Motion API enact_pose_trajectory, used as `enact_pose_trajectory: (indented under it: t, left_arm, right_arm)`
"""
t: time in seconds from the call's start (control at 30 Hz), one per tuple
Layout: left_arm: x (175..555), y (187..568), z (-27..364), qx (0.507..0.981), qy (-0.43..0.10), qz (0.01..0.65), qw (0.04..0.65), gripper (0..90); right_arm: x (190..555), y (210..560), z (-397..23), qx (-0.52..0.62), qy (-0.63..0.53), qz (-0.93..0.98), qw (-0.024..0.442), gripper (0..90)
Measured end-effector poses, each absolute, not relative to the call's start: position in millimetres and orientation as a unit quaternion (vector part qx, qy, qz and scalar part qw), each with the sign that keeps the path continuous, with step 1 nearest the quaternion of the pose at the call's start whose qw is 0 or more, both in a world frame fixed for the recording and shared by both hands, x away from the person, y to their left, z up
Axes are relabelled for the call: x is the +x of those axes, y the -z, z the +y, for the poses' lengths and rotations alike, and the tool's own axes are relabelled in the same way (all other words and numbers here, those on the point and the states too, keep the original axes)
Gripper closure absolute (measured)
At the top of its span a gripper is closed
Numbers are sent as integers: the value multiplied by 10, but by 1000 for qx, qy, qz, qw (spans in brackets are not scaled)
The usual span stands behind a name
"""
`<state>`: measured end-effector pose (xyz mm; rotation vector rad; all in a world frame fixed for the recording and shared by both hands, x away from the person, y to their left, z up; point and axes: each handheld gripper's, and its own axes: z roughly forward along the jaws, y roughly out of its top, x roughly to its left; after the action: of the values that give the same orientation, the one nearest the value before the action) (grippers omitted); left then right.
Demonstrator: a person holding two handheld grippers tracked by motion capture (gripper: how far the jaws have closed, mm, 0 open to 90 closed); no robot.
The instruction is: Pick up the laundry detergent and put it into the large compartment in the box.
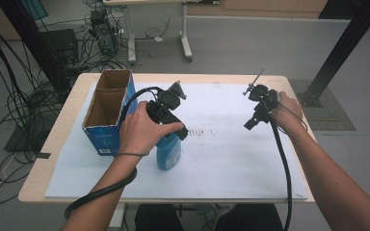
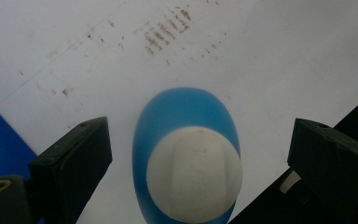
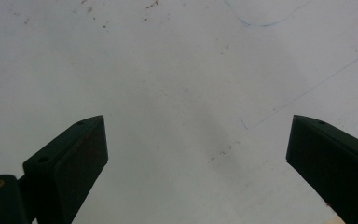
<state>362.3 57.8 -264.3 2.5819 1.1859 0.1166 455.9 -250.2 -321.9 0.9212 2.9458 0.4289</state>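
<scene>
I see white paper (image 1: 231,159) covering the table (image 1: 53,144), cables on the grey floor beyond. My left tool (image 2: 198,154) hangs spread apart directly over the upright blue bottle (image 2: 177,109) beside the cardboard box (image 1: 107,108); my right tool (image 3: 196,154) gapes too.

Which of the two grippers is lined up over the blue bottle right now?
The left gripper: its open jaws straddle the blue bottle and its white cap. The right gripper hangs open over bare white paper.

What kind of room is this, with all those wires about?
Most likely a lab or workshop set up for recording. Cables tangle across the floor beside electronic gear, black frame posts stand nearby, and the table wears a scuffed white sheet.
</scene>
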Motion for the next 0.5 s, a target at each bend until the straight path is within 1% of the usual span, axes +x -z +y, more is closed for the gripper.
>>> enact_pose_trajectory:
  t: [0.5]
  left_arm:
    - [3589,2820,592,895,-46,420,143,66]
  right_arm:
    - [4543,3229,-2486,294,-136,946,13,49]
